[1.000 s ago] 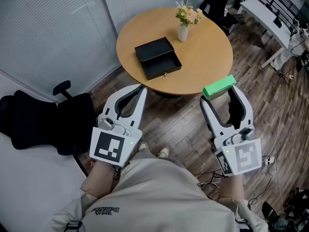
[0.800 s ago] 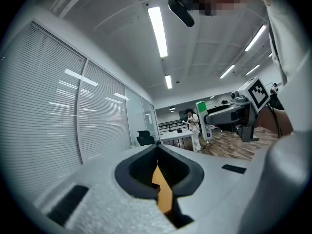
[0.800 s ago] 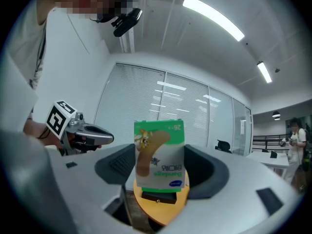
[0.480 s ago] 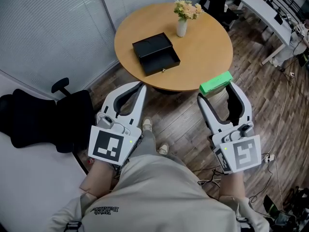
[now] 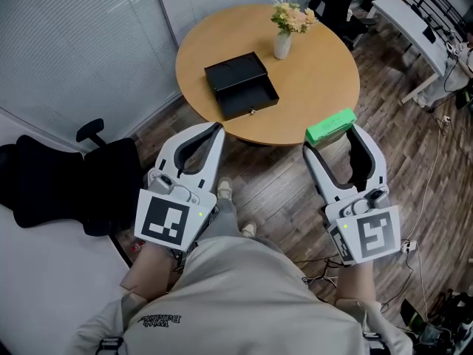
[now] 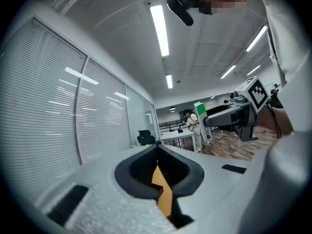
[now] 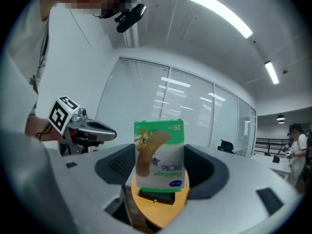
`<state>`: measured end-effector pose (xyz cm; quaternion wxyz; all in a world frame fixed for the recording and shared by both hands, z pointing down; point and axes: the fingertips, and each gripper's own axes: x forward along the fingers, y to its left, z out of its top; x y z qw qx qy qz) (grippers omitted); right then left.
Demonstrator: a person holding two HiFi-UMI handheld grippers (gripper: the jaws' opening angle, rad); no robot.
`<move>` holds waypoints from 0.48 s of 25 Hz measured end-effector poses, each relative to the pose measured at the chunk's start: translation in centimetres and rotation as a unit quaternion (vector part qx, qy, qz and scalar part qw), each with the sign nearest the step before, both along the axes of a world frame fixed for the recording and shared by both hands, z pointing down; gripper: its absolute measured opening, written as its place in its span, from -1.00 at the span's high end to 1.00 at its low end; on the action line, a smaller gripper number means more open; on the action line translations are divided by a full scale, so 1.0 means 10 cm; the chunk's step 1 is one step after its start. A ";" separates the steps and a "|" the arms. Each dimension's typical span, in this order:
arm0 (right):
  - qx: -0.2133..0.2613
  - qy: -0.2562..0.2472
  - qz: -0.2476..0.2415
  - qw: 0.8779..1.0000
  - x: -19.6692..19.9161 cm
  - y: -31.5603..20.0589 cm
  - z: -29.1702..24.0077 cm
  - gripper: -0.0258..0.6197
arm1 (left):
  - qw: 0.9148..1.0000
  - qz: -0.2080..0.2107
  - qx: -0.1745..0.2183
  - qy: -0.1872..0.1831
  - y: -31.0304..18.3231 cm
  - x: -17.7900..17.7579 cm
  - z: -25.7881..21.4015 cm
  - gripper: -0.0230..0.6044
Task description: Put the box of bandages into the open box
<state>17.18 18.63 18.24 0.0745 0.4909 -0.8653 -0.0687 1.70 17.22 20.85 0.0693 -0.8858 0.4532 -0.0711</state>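
The green box of bandages [image 5: 330, 126] is clamped at the tips of my right gripper [image 5: 332, 129], held over the wooden floor just short of the round table's near edge. In the right gripper view the bandage box [image 7: 160, 152] fills the gap between the jaws, printed face toward the camera. The open black box [image 5: 241, 86] lies on the round wooden table [image 5: 318, 80], lid thrown back, its inside bare. My left gripper [image 5: 215, 129] is shut with nothing in it, its tips by the table's near rim, short of the black box.
A white vase of flowers [image 5: 284, 38] stands on the table behind the black box. A black office chair [image 5: 70, 180] sits to my left by the blind-covered glass wall. A white desk [image 5: 417, 28] and cables lie at the right.
I have stepped slightly closer to the table; both grippers edged forward with the bandage box still held in the right one.
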 end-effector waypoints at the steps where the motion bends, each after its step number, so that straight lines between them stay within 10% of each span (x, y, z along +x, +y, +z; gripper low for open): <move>1: 0.000 0.000 0.000 1.000 -0.01 -0.04 0.00 0.02 | 1.000 0.001 -0.001 0.000 -0.04 -0.01 0.01 0.86; 12: -0.014 0.008 0.003 1.000 -0.22 -0.73 0.08 0.02 | 1.000 0.003 -0.014 0.008 -0.74 -0.21 0.10 0.86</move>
